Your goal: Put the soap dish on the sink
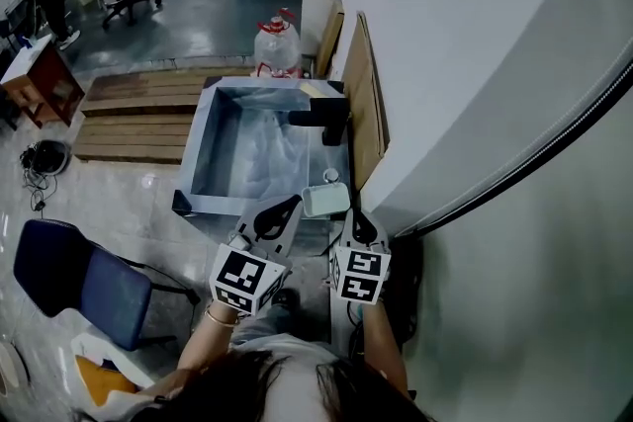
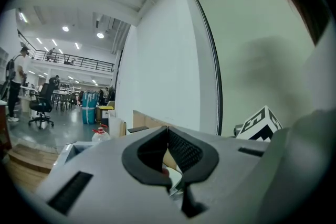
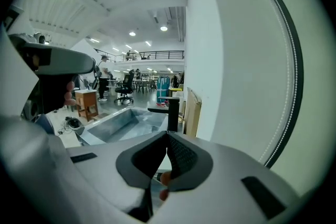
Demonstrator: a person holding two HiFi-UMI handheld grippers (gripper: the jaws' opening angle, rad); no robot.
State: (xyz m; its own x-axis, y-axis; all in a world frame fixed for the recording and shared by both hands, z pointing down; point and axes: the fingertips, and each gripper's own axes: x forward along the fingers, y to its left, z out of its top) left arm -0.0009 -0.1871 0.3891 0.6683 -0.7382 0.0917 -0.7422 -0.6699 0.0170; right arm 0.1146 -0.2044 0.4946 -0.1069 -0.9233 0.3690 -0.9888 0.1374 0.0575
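The white soap dish point(image 1: 324, 200) lies on the near right corner of the metal sink point(image 1: 200, 145), just in front of the black faucet point(image 1: 322, 119). My left gripper point(image 1: 293, 204) points at the dish's left edge and my right gripper point(image 1: 354, 217) sits close by its right edge. In the left gripper view the left gripper point(image 2: 168, 131) has its dark jaws meeting at the tips with nothing between them. The right gripper point(image 3: 168, 137) looks the same in its own view, with the sink point(image 3: 123, 123) and faucet point(image 3: 172, 112) ahead of it.
A white wall point(image 1: 475, 64) rises close on the right, with wooden boards point(image 1: 361, 104) leaning on it behind the sink. A water jug point(image 1: 277, 44) stands beyond the sink, a wooden pallet point(image 1: 138, 114) lies to its left, and a blue chair point(image 1: 84, 277) is at the near left.
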